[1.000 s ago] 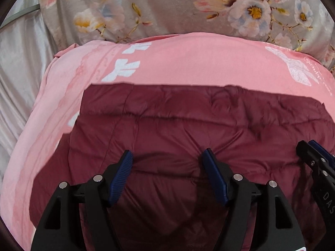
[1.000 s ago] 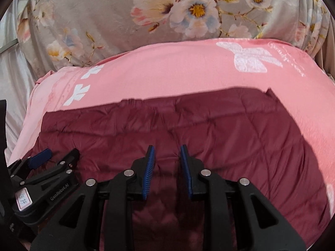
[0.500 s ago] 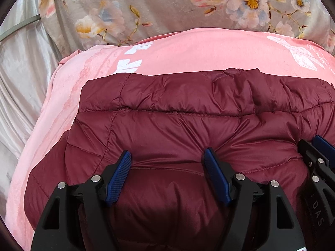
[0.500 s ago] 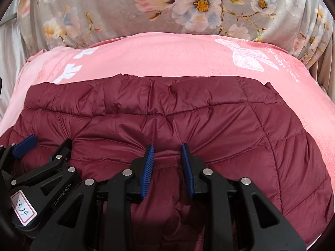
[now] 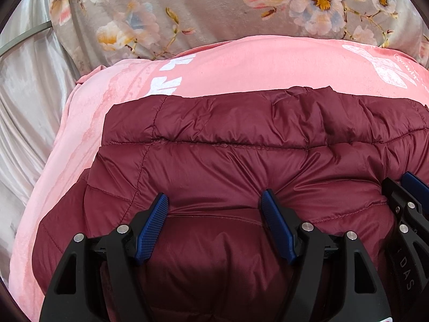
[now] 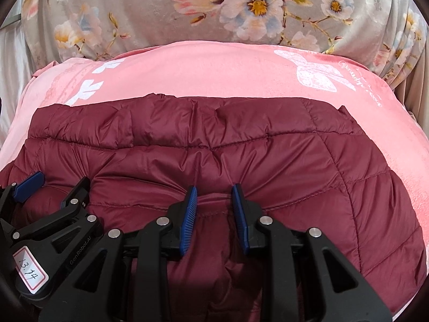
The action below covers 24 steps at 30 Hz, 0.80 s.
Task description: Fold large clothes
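Note:
A maroon quilted puffer jacket (image 5: 241, 161) (image 6: 281, 155) lies spread on a pink blanket (image 5: 254, 64) (image 6: 214, 75). My left gripper (image 5: 214, 194) stands wide, with a thick puffed fold of the jacket's near edge bulging between its blue pads (image 5: 152, 225). Creases fan out from where they press. To its right, my right gripper (image 6: 214, 187) pinches a narrower bunch of the same edge between close-set pads (image 6: 189, 214). Each gripper shows at the edge of the other's view: right gripper (image 5: 402, 185), left gripper (image 6: 56, 182). The jacket's near part is hidden under the grippers.
A grey floral-print fabric (image 5: 214, 5) (image 6: 134, 8) rises behind the pink blanket. Silvery satin cloth (image 5: 24, 94) hangs at the far left. White butterfly prints (image 6: 316, 72) mark the blanket beyond the jacket's far edge.
The dark shadow over the jacket has gone and it now lies lit. Its far edge sits higher in both views, with more quilted surface showing. Both grippers keep their hold.

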Available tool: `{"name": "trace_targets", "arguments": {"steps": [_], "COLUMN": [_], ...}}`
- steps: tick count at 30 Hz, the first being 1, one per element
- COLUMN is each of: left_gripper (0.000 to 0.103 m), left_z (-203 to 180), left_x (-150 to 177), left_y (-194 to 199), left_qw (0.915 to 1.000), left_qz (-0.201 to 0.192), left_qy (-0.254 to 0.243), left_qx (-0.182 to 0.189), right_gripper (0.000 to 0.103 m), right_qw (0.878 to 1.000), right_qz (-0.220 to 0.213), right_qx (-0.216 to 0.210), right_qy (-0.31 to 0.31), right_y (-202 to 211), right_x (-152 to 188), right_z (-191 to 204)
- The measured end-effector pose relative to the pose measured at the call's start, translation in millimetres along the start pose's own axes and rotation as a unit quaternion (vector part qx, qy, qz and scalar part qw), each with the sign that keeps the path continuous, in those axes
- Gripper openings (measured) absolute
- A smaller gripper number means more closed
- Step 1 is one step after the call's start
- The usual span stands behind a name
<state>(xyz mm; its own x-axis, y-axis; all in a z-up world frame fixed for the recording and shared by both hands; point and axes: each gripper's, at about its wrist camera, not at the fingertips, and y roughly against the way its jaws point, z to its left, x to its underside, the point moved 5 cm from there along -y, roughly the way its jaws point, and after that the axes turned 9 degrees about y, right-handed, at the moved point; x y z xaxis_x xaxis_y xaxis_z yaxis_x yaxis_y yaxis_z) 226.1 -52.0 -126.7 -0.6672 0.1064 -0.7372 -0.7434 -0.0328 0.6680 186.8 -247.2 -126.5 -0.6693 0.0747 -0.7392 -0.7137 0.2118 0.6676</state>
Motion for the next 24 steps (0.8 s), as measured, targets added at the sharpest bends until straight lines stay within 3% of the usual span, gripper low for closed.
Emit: {"name": "trace_targets", "arguments": {"steps": [4,8,11,15,19,24], "left_gripper": [0.074,0.08,0.08,0.081,0.082,0.082], "left_z": [4,27,68,134,192,212], "left_x": [-2,3,14,26,43,62], "left_y": [0,15,46,67,66,43], "left_qw": [0.9999,0.9982,0.9929,0.9864,0.9762,0.9527], "left_qz": [0.002,0.02,0.022,0.029,0.054,0.1], "left_qy": [0.01,0.034,0.078,0.136,0.199,0.264], "left_qx": [0.006,0.045,0.087,0.088,0.068,0.114], "right_gripper": [0.028,0.033,0.034,0.034,0.034,0.034], "right_qw": [1.0,0.999,0.999,0.999,0.998,0.999], "right_qz": [0.001,0.014,-0.01,-0.013,0.001,-0.004], "right_qx": [0.006,0.041,-0.031,-0.052,-0.057,-0.041], "right_qy": [0.002,0.014,-0.01,0.007,0.013,0.023], "right_y": [1,19,53,74,69,64], "right_x": [-2,-3,3,17,36,43], "right_z": [0,3,13,34,49,55]}}
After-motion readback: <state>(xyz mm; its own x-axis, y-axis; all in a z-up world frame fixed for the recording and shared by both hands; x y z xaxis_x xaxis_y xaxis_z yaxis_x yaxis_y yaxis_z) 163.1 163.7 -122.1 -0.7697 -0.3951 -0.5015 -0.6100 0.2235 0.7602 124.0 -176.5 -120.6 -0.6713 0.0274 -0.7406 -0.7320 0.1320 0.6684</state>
